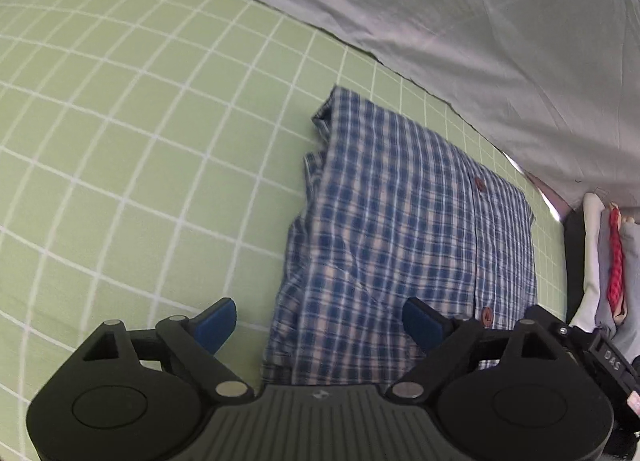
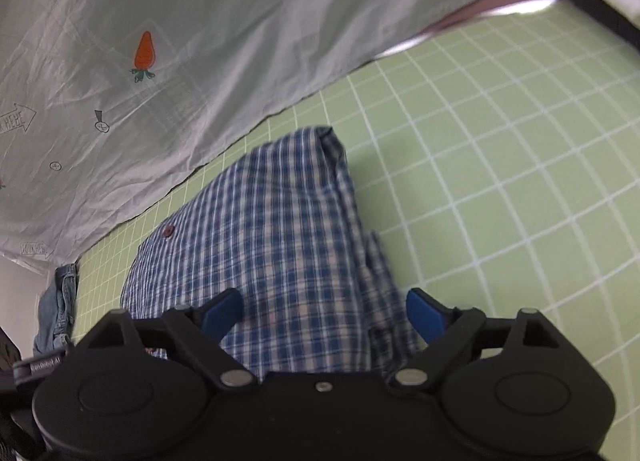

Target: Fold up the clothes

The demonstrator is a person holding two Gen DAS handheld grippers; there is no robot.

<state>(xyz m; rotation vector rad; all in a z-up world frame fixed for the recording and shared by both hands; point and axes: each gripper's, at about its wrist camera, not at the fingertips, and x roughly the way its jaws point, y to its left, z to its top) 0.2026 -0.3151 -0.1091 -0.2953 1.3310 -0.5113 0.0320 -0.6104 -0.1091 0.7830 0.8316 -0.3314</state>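
Observation:
A blue and white plaid shirt (image 1: pixel 400 229) with brown buttons lies folded into a compact rectangle on the green checked sheet (image 1: pixel 120 121). It also shows in the right wrist view (image 2: pixel 272 245). My left gripper (image 1: pixel 320 321) is open and empty, its blue-tipped fingers spread just above the shirt's near edge. My right gripper (image 2: pixel 324 313) is open and empty too, hovering over the shirt's near end, with one finger (image 2: pixel 424 313) past its side edge.
A pale grey quilt (image 1: pixel 460 41) with a carrot print lies along the far side of the shirt, also in the right wrist view (image 2: pixel 160 81). Stacked folded clothes (image 1: pixel 608 261) stand at the bed's edge. Crumpled jeans (image 2: pixel 56 309) lie at the left.

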